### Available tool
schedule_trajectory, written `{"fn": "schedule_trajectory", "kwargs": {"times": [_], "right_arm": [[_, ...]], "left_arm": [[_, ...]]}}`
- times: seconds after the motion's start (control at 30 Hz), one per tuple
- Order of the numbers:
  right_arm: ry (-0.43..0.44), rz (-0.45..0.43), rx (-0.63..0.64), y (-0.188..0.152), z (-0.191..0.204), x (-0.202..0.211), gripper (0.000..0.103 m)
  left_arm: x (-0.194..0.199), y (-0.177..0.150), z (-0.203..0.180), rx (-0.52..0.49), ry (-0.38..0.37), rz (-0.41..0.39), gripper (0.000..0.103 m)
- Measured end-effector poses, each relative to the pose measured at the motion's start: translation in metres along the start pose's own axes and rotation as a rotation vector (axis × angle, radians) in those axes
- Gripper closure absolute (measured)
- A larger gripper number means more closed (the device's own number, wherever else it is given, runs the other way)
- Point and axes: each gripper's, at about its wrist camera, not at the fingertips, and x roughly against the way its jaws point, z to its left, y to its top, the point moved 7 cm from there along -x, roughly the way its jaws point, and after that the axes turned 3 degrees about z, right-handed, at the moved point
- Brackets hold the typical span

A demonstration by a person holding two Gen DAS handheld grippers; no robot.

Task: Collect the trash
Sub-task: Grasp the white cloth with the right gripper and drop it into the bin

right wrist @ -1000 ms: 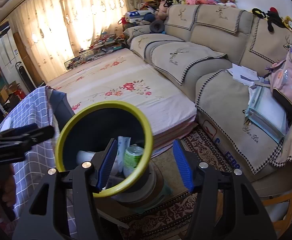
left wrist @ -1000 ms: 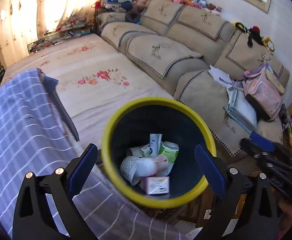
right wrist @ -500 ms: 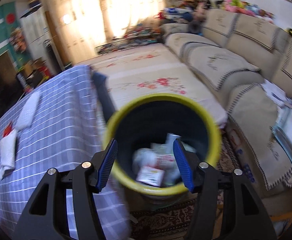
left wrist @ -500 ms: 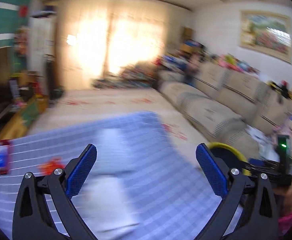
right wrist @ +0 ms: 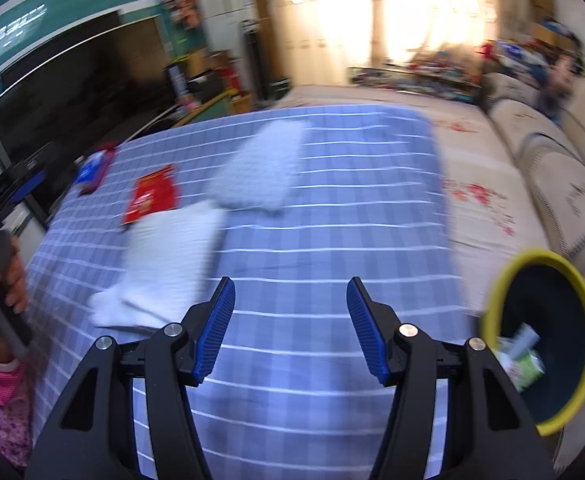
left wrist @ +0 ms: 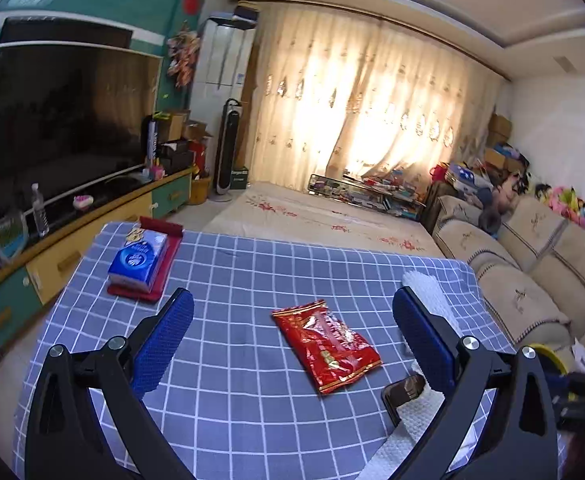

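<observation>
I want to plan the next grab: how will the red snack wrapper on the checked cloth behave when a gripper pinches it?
The red snack wrapper lies flat and crinkled, so it is probably empty, very light and floppy. Its glossy film looks slippery, so it may slide on the checked cloth rather than lift. A pinch at an edge seems safest.

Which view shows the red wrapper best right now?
Left wrist: the red wrapper lies sharp and whole on the checked cloth, between the open fingers. Right wrist shows it small, far left and motion-blurred.
</observation>
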Motion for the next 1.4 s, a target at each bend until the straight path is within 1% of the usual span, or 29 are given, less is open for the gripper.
{"fn": "schedule_trajectory", "kwargs": {"times": [0.07, 0.17, 0.3, 0.33, 0.4, 0.47, 0.5, 0.53, 0.7, 0.87, 0.97, 1.1, 1.2, 1.27, 1.37, 1.4], "right_arm": [[0.041, 0.027, 0.041, 0.000, 0.023, -0.011, 0.048], [0.055, 0.065, 0.100, -0.002, 0.050, -0.028, 0.048], [0.055, 0.094, 0.124, -0.008, 0.061, -0.039, 0.048], [0.057, 0.100, 0.124, -0.010, 0.059, -0.039, 0.050], [0.060, 0.124, 0.127, -0.015, 0.059, -0.042, 0.060], [0.070, 0.138, 0.127, -0.016, 0.060, -0.045, 0.088], [0.077, 0.135, 0.128, -0.017, 0.062, -0.045, 0.092], [0.083, 0.127, 0.129, -0.017, 0.063, -0.041, 0.094], [0.125, 0.080, 0.120, -0.010, 0.070, -0.021, 0.096], [0.149, 0.015, 0.111, 0.004, 0.070, 0.009, 0.096], [0.139, -0.036, 0.097, 0.014, 0.064, 0.028, 0.096], [0.096, -0.110, 0.057, 0.026, 0.040, 0.057, 0.096], [0.037, -0.161, 0.009, 0.031, 0.010, 0.078, 0.096], [-0.023, -0.188, -0.037, 0.030, -0.017, 0.091, 0.095], [-0.093, -0.204, -0.109, 0.023, -0.056, 0.103, 0.095], [-0.129, -0.203, -0.144, 0.018, -0.075, 0.107, 0.095]], "left_arm": [[-0.001, -0.002, 0.001, -0.003, 0.014, -0.007, 0.005], [-0.003, -0.006, -0.005, -0.019, 0.023, -0.004, 0.005], [-0.008, -0.008, -0.011, -0.027, 0.007, 0.001, 0.005], [-0.007, -0.008, -0.012, -0.030, 0.006, 0.001, 0.005], [-0.006, -0.008, -0.014, -0.031, 0.000, -0.001, 0.005], [-0.005, -0.008, -0.015, -0.026, -0.006, -0.002, 0.005], [-0.005, -0.008, -0.015, -0.023, -0.008, -0.002, 0.005], [-0.004, -0.009, -0.014, -0.021, -0.008, -0.002, 0.005], [-0.003, -0.008, -0.015, -0.013, -0.016, 0.005, 0.005], [-0.002, -0.009, -0.018, -0.019, -0.017, 0.004, 0.005], [-0.002, -0.009, -0.018, -0.017, -0.017, 0.005, 0.005], [-0.005, -0.010, -0.018, -0.016, -0.014, 0.013, 0.005], [-0.006, -0.012, -0.019, -0.019, -0.016, 0.020, 0.005], [-0.007, -0.013, -0.021, -0.026, -0.013, 0.023, 0.005], [-0.011, -0.014, -0.022, -0.033, -0.015, 0.030, 0.005], [-0.011, -0.015, -0.022, -0.035, -0.016, 0.032, 0.005]]}}
